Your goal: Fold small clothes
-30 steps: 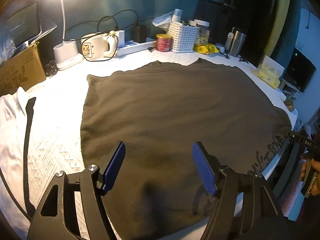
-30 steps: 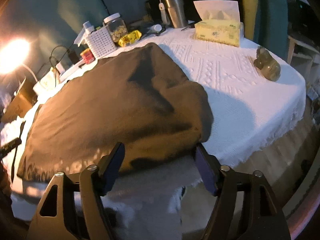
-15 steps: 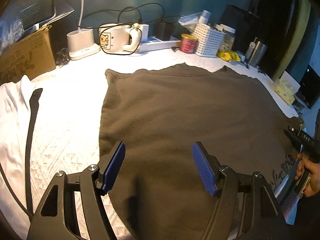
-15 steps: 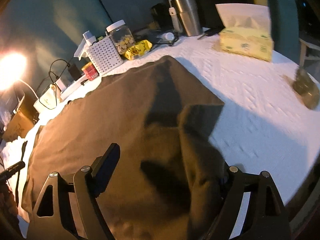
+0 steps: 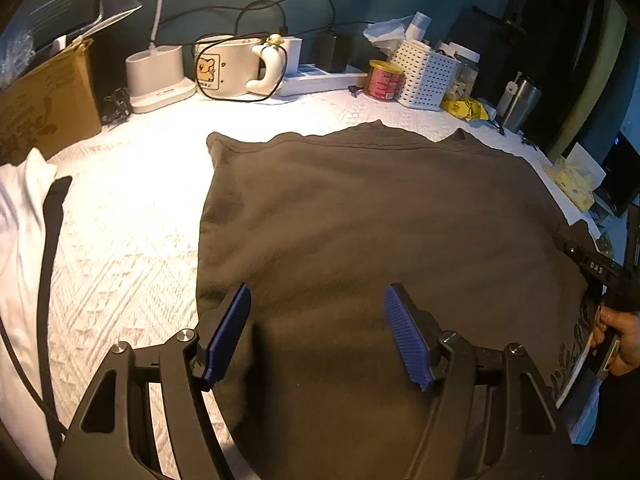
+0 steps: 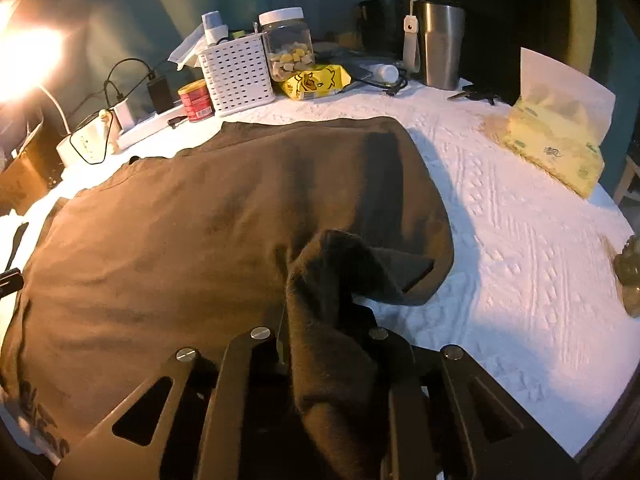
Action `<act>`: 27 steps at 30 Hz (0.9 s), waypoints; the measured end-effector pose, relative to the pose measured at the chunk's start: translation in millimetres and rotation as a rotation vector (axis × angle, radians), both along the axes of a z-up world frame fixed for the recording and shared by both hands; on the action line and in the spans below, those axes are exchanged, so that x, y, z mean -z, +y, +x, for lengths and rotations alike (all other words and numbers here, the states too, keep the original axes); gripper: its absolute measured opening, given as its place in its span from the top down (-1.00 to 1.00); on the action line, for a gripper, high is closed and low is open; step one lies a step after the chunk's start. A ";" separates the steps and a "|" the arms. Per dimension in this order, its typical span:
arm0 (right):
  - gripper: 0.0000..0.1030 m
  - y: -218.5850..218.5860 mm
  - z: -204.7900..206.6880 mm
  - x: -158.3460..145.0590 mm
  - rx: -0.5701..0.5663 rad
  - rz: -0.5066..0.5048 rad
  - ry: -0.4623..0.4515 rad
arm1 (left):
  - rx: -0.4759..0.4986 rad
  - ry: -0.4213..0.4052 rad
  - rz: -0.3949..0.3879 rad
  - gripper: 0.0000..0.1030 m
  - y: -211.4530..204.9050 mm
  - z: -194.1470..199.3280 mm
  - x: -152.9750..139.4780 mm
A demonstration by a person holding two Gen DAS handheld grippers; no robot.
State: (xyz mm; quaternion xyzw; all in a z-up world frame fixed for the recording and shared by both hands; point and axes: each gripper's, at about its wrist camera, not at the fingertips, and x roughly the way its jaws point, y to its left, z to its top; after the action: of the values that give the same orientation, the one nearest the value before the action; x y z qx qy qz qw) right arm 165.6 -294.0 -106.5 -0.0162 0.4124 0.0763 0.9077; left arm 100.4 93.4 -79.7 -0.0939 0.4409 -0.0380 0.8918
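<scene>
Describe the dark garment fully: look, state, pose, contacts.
The dark brown garment looks like soft, matte knit with a stitched hem along its far edge and pale print near one corner. It lies spread mostly flat on the white textured tablecloth. The right hand-held gripper has just closed on one bunched, lifted edge; the left hand-held gripper hangs open above it.

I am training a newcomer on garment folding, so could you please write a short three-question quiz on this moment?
1. True or false: the left gripper is clamped on the brown garment.
2. What does the right gripper hold?
3. Which stands nearest the white basket: A the tissue pack, B the red can, C the steel tumbler?

Key
1. False: its jaws stand open above the cloth.
2. A bunched fold of the brown garment, which its jaws have just closed on.
3. B.
</scene>
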 end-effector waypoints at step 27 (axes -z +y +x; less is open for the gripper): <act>0.70 90.1 -4.1 -56.8 -0.186 0.019 -0.076 | -0.008 -0.073 -0.018 -0.35 35.4 -15.7 -15.8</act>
State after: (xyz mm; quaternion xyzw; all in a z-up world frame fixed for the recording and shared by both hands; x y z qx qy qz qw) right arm 161.6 -203.9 -49.7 -0.0488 0.3734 0.1636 0.9118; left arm 84.6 128.8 -63.9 -0.1021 0.4073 -0.0419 0.9066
